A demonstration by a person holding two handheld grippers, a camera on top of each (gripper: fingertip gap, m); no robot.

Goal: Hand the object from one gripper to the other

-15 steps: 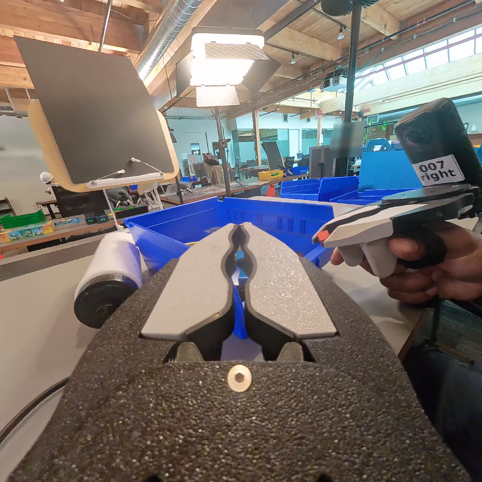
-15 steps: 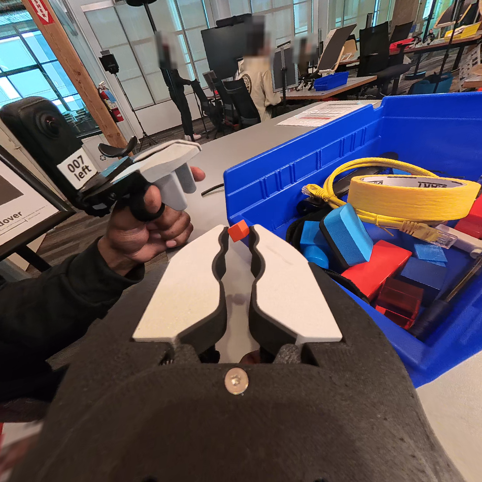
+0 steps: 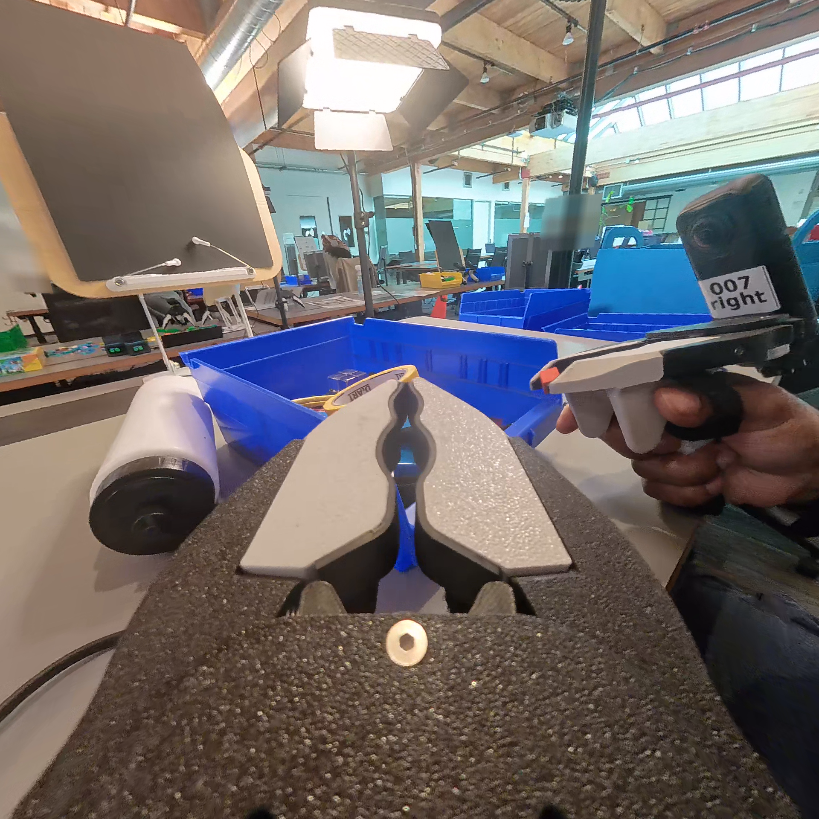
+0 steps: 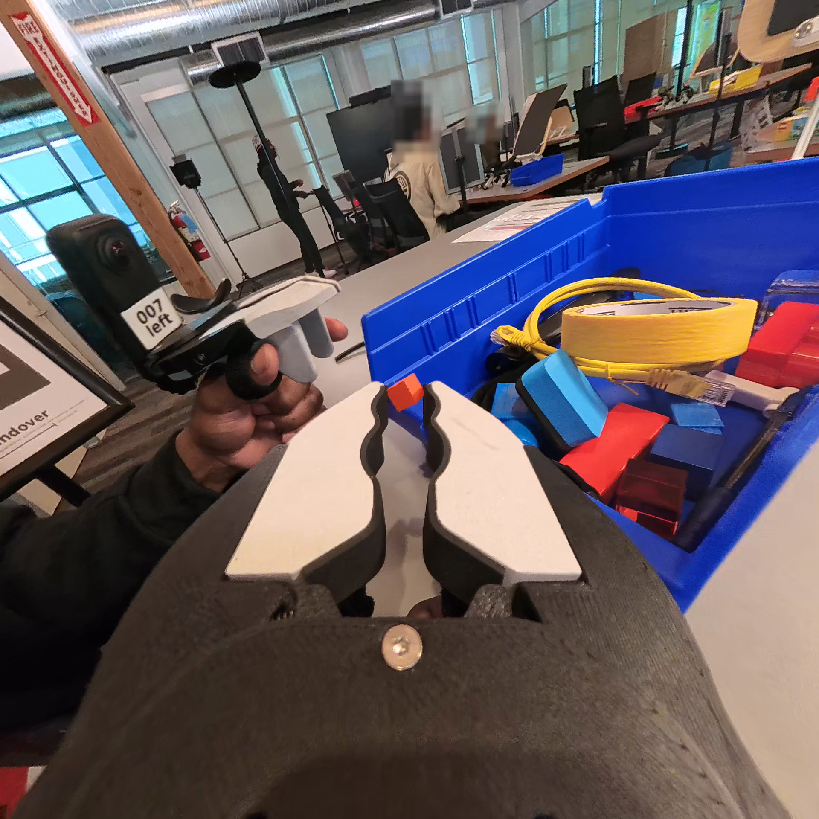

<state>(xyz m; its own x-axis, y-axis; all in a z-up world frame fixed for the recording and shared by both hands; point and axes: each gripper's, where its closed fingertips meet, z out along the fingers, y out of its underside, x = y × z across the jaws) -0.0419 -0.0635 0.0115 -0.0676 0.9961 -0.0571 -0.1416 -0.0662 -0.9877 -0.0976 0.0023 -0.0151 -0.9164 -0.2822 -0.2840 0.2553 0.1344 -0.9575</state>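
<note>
The right gripper [image 4: 405,390] pinches a small orange cube [image 4: 405,392] at its very fingertips, above the blue bin's [image 4: 487,283] near corner. The left gripper [image 3: 405,390], nearby, is closed and empty. The cube looks light, rigid and smooth; its exposed faces offer the only hold.

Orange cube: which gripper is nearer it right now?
Right. The right gripper is shut on the orange cube, pinched at its fingertips. The left gripper is shut and empty, off to the side, not touching it.
</note>
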